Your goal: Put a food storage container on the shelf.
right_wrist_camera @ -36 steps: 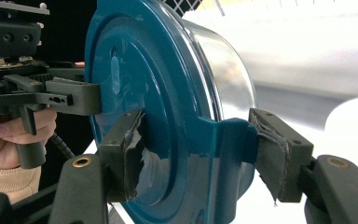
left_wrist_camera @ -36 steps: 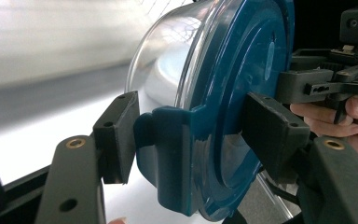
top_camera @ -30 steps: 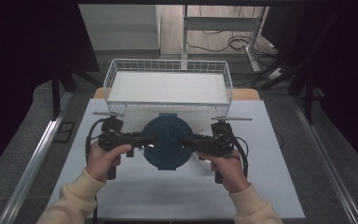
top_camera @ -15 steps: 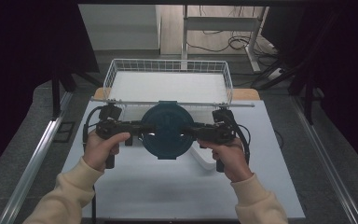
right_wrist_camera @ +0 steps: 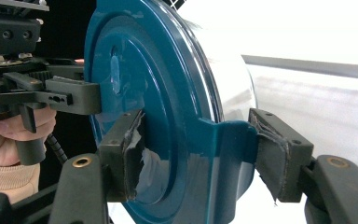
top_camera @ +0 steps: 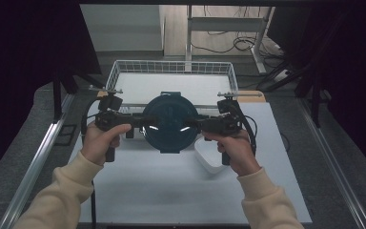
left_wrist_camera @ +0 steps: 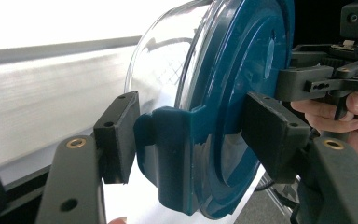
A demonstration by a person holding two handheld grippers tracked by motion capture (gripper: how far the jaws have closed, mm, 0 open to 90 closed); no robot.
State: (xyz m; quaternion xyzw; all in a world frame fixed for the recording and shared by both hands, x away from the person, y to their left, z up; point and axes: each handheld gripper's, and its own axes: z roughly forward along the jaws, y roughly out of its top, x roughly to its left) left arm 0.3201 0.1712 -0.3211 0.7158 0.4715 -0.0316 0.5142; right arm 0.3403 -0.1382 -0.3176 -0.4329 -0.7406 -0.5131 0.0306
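Both tools clamped on the lidded container (top_camera: 170, 121) at frame centre, clear of the counter (top_camera: 162, 191): left tool (top_camera: 140, 123) and right tool (top_camera: 196, 125) each grip a lid latch tab, so keep both level toward the wire basket (top_camera: 116, 72) above.

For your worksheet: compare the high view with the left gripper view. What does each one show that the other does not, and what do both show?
High view alone: the white wire basket behind, a white tray on the table, and both cream sleeves.

Left gripper view alone: the clear bowl under the lid, and the left gripper clamping a lid tab.

Both: the blue lid of the round container, held from each side, with the right gripper opposite.
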